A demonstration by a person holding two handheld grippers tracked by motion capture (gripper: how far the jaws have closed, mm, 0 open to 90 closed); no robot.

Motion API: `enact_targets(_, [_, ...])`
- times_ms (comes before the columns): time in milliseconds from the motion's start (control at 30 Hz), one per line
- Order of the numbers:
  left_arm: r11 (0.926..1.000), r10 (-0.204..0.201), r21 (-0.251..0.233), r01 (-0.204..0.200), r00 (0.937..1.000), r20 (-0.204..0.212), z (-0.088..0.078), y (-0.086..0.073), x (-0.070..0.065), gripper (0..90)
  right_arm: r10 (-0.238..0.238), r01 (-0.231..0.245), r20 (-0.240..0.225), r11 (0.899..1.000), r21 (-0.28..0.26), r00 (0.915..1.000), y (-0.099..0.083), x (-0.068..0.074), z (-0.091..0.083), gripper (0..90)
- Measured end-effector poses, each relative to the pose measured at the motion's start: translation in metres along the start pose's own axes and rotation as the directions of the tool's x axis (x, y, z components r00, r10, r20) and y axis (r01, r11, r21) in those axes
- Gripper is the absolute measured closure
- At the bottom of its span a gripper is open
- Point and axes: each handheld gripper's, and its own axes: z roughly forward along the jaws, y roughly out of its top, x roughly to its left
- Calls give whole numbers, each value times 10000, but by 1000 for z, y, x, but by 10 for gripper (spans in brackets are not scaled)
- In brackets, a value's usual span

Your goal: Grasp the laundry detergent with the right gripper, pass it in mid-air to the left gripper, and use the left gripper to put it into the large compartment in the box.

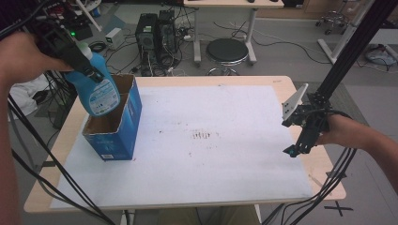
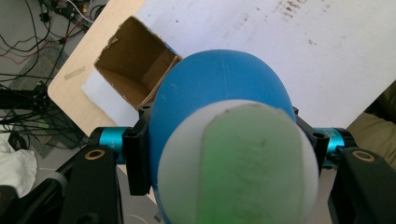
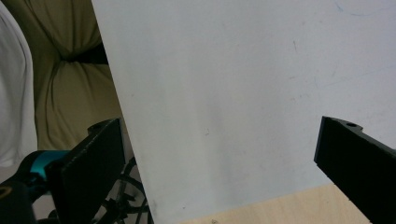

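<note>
White sheet covers most of the table mid-frame in high view, open blue cardboard box at centre left, its brown inside clearer in left gripper view upper left. Blue bottle hangs tilted over box mouth at upper left, left gripper clamped on it; left gripper view adds the white-green cap end. Right gripper at right edge, jaws wide apart, nothing between.
</note>
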Motion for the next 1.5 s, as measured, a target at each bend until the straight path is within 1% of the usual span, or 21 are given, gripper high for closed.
enact_targets(100, [10000, -2, 13, 2, 10000, 98, 6, -4, 5, 379, 51, -51, 21, 10000, 43, 10000, 0, 1, 0, 13])
enact_targets(233, [9999, 39, 123, -39, 10000, 59, 16, -6, 10, 379, 120, -120, 43, 9999, 57, 9999, -1, 1, 1, 13])
enact_targets(267, [9999, 39, 123, -40, 10000, 76, 19, -6, 11, 380, 196, -196, 34, 9998, 43, 9998, -1, 1, 2, 13])
enact_targets(333, [9999, 52, 103, -53, 9999, 155, 25, -7, 14, 380, 183, -183, 45, 9998, 14, 9998, -1, 0, 3, 13])
enact_targets(467, [9998, 56, 209, -60, 9998, 198, 41, -9, 17, 380, 326, -327, 33, 9994, 78, 9995, -2, 0, 4, 13])
enact_targets(500, [9996, 134, 260, -140, 9996, 229, 45, -10, 18, 379, 319, -319, 30, 9995, 61, 9995, -2, 0, 5, 13])
enact_targets(567, [9997, 116, 209, -122, 9995, 302, 53, -11, 19, 380, 346, -347, 22, 9994, 73, 9994, -2, 0, 6, 13])
enact_targets(700, [9987, 347, 365, -361, 9987, 385, 71, -14, 21, 380, 430, -429, -22, 9990, 101, 9991, -3, 0, 8, 13])
enact_targets(833, [9983, 423, 373, -440, 9981, 452, 91, -19, 21, 380, 511, -510, -42, 9987, 95, 9987, -4, 0, 10, 13])
enact_targets(933, [9979, 503, 386, -524, 9974, 520, 107, -24, 20, 380, 468, -468, -60, 9989, 73, 9989, -4, 1, 11, 13])
enact_targets(967, [9979, 503, 386, -524, 9974, 520, 107, -24, 20, 380, 468, -468, -60, 9989, 73, 9989, -4, 1, 11, 13])
enact_targets(1000, [9972, 568, 460, -596, 9965, 606, 120, -29, 20, 380, 455, -455, -55, 9990, 38, 9989, -4, 2, 11, 13])
enact_targets(1133, [9970, 563, 489, -601, 9956, 752, 137, -37, 20, 380, 520, -519, -53, 9986, 77, 9986, -5, 3, 11, 13])
enact_targets(1333, [9965, 611, 516, -652, 9952, 770, 157, -46, 20, 380, 511, -511, -69, 9987, 89, 9987, -4, 5, 12, 13])
enact_targets(1433, [9942, 712, 746, -770, 9944, 784, 165, -47, 20, 380, 486, -486, -74, 9988, 76, 9988, -3, 5, 13, 13])
enact_targets(1500, [9938, 708, 796, -775, 9939, 840, 169, -47, 20, 380, 534, -534, -70, 9985, 111, 9985, -3, 5, 13, 13])
